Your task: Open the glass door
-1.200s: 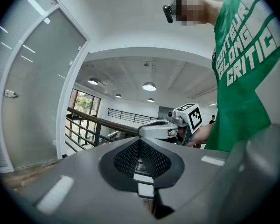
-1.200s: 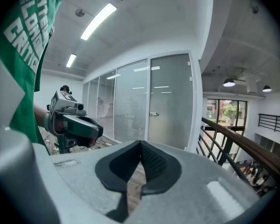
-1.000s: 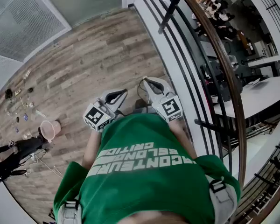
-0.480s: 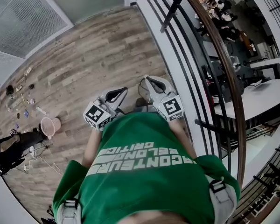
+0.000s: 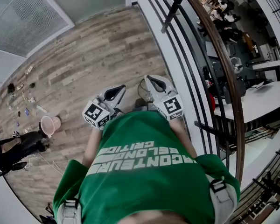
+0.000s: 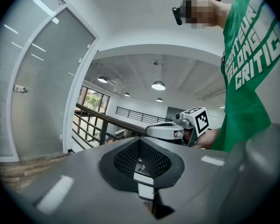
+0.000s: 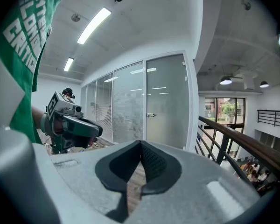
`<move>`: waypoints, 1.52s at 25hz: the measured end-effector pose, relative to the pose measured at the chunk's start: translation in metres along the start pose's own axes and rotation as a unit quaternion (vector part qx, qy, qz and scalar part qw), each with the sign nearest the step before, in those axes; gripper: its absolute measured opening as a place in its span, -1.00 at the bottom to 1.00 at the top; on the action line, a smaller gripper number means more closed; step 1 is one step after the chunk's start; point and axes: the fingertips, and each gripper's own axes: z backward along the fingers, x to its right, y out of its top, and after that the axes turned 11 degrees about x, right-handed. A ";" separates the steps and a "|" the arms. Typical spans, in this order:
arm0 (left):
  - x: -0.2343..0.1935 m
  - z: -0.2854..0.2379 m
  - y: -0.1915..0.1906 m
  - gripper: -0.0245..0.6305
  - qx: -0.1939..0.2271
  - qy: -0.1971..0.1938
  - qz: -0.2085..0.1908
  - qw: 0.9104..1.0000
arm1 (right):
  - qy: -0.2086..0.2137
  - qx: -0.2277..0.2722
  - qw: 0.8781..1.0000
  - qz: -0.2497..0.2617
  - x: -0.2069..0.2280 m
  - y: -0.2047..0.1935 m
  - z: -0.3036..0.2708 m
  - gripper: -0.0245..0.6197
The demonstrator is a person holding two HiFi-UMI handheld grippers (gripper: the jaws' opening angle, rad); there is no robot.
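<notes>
Change: against the head view of a second ago almost nothing is moved. The left gripper point(image 5: 117, 90) and the right gripper point(image 5: 149, 81) are still held side by side, close before the green shirt point(image 5: 140, 171), and only a slight shift of the floor point(image 5: 98, 55) under them is seen.
Left jaws: they are pressed together at the tips, and nothing is held between them.
Right jaws: they are closed in the same way, with only the floor seen through the small gap under the tips.
Glass door: in the right gripper view the glass door point(image 7: 165, 101) is seen ahead, shut in its white frame, with the handle point(image 7: 151, 115) on its left edge. It is well apart from both grippers.
Surroundings: the railing point(image 5: 224, 59) is passed on the right side. A pink bucket point(image 5: 49, 125) and small items are left on the floor at the left.
Meaning for the task: it is judged that the approach is only at its start, because the door is not yet reached and the handle is untouched. The jaws must probably be opened before the handle can be taken.
</notes>
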 end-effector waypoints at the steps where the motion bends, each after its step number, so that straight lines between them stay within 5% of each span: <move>1: 0.000 -0.004 0.000 -0.89 0.002 0.002 0.002 1.000 | 0.001 -0.001 1.000 -0.001 0.004 0.000 0.001 -0.95; 14: 0.007 -0.042 -0.006 -0.88 0.012 0.033 0.008 0.999 | -0.005 -0.015 1.000 -0.014 0.079 -0.020 0.020 -0.95; 24: -0.012 -0.045 -0.010 -0.89 0.010 0.041 0.025 0.999 | 0.007 -0.014 1.000 -0.015 0.077 -0.020 -0.004 -0.95; 38: -0.104 -0.073 0.013 -0.89 0.024 0.006 0.041 0.999 | 0.000 -0.027 1.000 -0.001 0.091 -0.013 -0.090 -0.95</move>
